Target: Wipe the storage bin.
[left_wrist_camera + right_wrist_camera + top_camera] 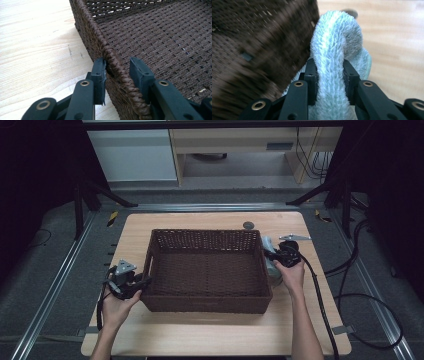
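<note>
Towel: pale blue-green fluffy towel (337, 47), bunched into a fold, pinched in the right gripper (330, 82); it sits just outside the basket's right wall, touching it in the right gripper view, above the wooden table (200, 335).
Towel, high view: a pale bundle (270, 251) at the basket's right side, next to the right gripper (286, 255).
Right gripper: jaws drawn narrow, both pads pressed into the towel's pile; the towel's fold rises up past the jaw tips.
Right hand: hand (291, 275) grips the tool from behind, cable trailing back toward the table's near edge.
Basket: dark brown woven basket (207, 270), rectangular, open top, standing mid-table; inside bare as far as the high view shows.
Left gripper: left gripper (117, 72) straddles the basket's left rim (110, 53); outer pad touches the outside of the wall, inner pad stands a little clear of the rim on the inside. Jaws partly apart, not clamped.
Left hand: hand (117, 307) at the basket's near left corner.
Blur: basket side smeared in the right gripper view.
</note>
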The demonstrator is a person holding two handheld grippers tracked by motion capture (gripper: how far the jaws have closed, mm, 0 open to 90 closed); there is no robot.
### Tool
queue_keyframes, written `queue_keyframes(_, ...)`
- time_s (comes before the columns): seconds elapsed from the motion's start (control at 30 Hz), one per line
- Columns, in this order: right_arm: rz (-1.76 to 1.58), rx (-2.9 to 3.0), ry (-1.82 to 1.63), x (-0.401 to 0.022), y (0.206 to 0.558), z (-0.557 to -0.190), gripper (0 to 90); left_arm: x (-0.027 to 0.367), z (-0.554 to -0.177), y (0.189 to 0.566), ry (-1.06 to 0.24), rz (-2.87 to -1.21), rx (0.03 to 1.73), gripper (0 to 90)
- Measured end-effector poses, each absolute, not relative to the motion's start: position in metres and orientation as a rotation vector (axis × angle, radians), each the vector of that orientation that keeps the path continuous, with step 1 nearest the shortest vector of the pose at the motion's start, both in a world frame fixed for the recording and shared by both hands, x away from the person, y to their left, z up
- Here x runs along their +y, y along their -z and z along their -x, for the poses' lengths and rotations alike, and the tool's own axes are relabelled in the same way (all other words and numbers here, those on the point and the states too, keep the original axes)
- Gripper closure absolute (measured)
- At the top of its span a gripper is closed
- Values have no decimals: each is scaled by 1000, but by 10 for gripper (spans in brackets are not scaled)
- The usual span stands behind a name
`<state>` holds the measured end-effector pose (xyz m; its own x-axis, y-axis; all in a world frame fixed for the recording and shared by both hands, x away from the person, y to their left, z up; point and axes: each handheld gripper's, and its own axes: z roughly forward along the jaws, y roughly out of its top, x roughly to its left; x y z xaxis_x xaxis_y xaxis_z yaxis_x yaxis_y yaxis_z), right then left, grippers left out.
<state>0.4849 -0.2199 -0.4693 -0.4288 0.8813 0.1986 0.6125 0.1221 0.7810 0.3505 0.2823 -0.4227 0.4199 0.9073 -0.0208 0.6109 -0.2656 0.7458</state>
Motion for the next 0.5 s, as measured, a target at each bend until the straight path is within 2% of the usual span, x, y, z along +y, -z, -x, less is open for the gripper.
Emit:
queue_keyframes(0.13, -1478, 2148, -1117, -218, 488, -483, 717, 282, -351, 423, -551, -1988, 1285, 659)
queue_keyframes(0.23, -1487, 2142, -1138, -217, 488, -482, 717, 282, -350, 423, -551, -1986, 1286, 659)
queue_keyframes(0.5, -1401, 2063, -1351, -228, 448, -464, 717, 282, -350, 423, -552, -1981, 1292, 662)
